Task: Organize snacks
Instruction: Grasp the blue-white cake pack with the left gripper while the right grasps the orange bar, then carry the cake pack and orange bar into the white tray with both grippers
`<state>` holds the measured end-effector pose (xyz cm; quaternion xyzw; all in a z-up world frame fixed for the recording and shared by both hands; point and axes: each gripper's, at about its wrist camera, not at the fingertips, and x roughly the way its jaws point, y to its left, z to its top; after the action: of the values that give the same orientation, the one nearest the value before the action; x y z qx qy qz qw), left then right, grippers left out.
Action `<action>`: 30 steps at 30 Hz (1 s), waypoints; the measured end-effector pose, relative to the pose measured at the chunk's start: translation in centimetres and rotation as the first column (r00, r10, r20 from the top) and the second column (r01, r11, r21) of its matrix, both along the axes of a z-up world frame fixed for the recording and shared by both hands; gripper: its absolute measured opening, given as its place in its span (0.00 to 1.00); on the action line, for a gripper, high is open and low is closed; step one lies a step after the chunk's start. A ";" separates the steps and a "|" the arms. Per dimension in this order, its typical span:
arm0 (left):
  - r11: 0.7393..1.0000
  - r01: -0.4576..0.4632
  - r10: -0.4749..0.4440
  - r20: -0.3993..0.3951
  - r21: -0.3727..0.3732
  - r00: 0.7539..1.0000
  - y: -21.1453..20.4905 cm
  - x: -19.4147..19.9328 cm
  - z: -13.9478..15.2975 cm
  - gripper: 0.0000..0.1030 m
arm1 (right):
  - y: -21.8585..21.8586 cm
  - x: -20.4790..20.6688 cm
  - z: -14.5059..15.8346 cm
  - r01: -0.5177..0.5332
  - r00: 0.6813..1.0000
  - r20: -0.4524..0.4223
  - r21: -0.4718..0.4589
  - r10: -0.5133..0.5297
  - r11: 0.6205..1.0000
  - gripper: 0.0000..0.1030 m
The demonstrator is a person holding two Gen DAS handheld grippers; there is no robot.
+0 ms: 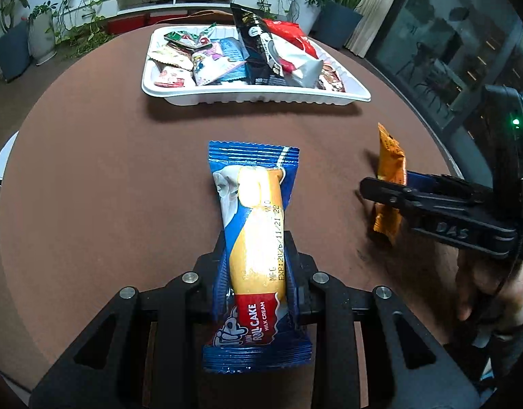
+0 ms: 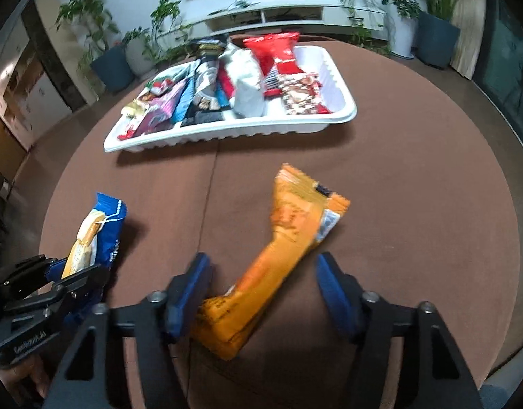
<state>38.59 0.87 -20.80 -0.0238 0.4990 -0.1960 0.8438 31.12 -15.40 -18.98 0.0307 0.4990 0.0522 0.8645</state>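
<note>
- Hand-held gripper on the left (image 1: 256, 255) is clenched on the roll cake (image 1: 254, 238), over the desk (image 1: 91, 170), probably bound for the tray (image 1: 254, 97).
- Right hand-held gripper (image 2: 261, 283) is released: its jaws stand around the orange pack (image 2: 281, 255), one pad touching.

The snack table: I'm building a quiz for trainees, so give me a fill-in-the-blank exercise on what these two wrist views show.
1. The left gripper is shut on the ____ roll cake packet.
2. The orange packet lies between the right gripper's pads, whose jaws are ____.
3. The white tray sits on the ____ round table.
4. The tray holds many ____.

Missing words: blue; open; brown; snacks
</note>
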 end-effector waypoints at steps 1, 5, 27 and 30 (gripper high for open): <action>1.000 -0.001 0.001 0.000 -0.004 1.000 0.0 0.2 -0.1 0.25 | 0.2 0.0 0.0 -0.005 1.000 0.000 -0.016 0.005 1.000 0.55; 1.000 0.001 -0.001 0.004 -0.006 1.000 -0.2 -0.5 0.1 0.25 | -0.3 0.0 0.1 -0.005 1.000 -0.003 -0.035 0.005 0.999 0.23; 0.986 -0.064 0.070 0.033 -0.157 0.997 2.4 -3.5 3.2 0.25 | -7.2 -2.6 2.7 0.083 0.995 0.039 0.231 -0.094 0.969 0.13; 0.980 -0.093 0.103 0.048 -0.178 0.994 3.7 -2.7 4.4 0.25 | -9.8 -2.4 3.6 0.131 0.987 0.054 0.249 -0.149 0.960 0.13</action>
<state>35.88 4.61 -16.37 -0.1169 0.4537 -0.1980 0.8610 28.69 -25.24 -15.42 0.1704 0.4539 0.0532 0.8730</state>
